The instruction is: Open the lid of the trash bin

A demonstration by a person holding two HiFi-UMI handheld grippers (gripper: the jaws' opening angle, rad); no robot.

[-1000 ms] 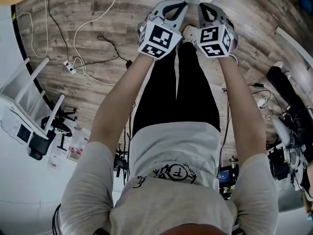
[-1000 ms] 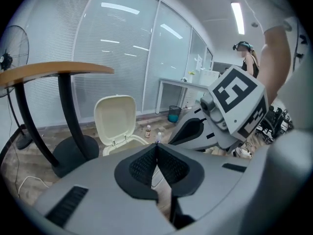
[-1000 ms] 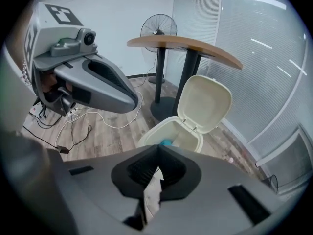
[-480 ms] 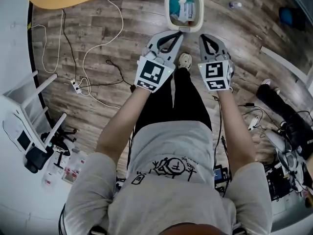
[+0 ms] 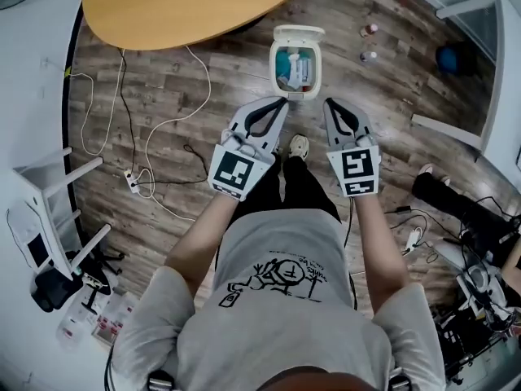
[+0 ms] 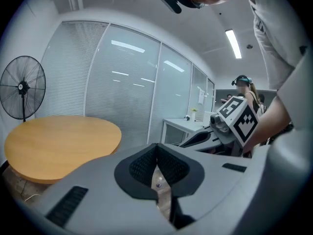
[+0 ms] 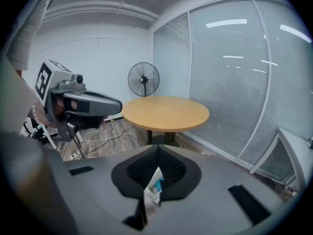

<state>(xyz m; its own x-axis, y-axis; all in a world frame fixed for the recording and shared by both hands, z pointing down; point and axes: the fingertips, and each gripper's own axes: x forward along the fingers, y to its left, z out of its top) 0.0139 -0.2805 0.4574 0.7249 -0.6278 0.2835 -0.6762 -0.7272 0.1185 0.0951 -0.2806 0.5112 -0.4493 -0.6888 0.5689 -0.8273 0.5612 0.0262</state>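
Bin (image 5: 274, 70) gapes in head view, perhaps glimpsed between right tongs (image 7: 156, 151).

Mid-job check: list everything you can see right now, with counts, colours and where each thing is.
trash bin: one, white, on the floor just ahead of both grippers; lid open, blue and white rubbish inside
table: one, round, tan wood, beyond the bin to the left
fan: one, black, standing behind the table
cables: several, white and black, on the wood floor at left
small bottles: two, on the floor right of the bin
blue object: one, far right; cannot tell what it is
shoe: one, light, between the grippers
left gripper: grey, jaws together, holding nothing
right gripper: grey, jaws together, holding nothing
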